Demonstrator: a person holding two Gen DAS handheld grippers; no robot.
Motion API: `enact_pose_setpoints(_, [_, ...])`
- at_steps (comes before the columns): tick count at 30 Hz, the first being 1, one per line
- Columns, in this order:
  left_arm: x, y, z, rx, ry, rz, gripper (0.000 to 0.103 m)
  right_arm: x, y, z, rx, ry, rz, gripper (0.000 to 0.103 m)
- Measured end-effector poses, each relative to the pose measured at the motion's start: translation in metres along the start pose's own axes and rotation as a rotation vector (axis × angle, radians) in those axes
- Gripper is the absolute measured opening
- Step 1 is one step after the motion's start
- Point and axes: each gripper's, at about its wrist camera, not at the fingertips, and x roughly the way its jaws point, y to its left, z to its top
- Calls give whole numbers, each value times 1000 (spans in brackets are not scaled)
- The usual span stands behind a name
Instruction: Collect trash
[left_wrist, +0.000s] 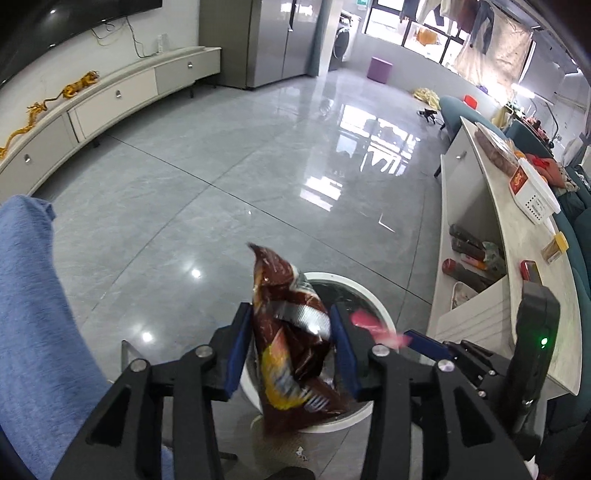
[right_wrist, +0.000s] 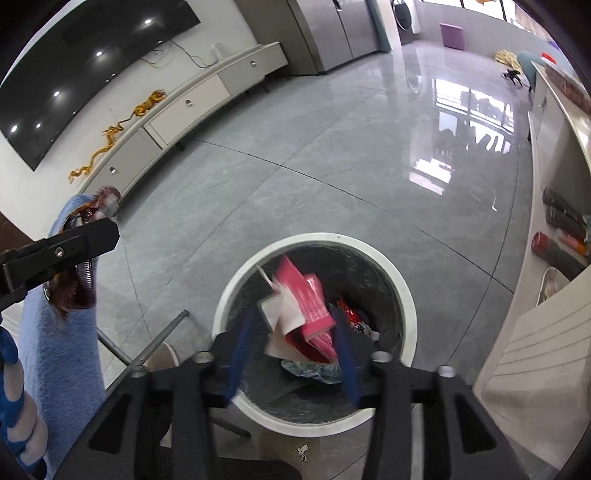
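Observation:
My left gripper (left_wrist: 291, 343) is shut on a brown snack bag (left_wrist: 291, 339) and holds it above the white round trash bin (left_wrist: 380, 314). In the right wrist view my right gripper (right_wrist: 293, 343) stands open over the bin (right_wrist: 314, 238). A pink packet with white paper (right_wrist: 301, 302) is blurred between the fingers, above the trash in the bin; whether it touches the pads cannot be told. The right gripper's blue pad and the pink packet (left_wrist: 373, 326) also show in the left wrist view. The left gripper with the bag (right_wrist: 74, 236) shows at the left of the right wrist view.
A white low table (left_wrist: 517, 229) with boxes and a shelf of packets stands at the right. A white TV cabinet (left_wrist: 110, 96) with gold dragon figures runs along the left wall. A blue sleeve (left_wrist: 33, 314) is at the left. Grey tile floor lies beyond the bin.

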Motion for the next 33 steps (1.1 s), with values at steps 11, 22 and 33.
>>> enact_pose_setpoints(11, [-4,-8,-5,-1,-26,41,57,-9,-9,-6,11,-18,-43,62])
enact_pose_setpoints(22, [-80,27,-50,-46,-167,266,58,-44,63,-12,-157,-104,-42,80])
enact_pose_setpoints(33, [-169,96,-123,-208,-265,505,65,-76,160,-33,-355,-209,12,93])
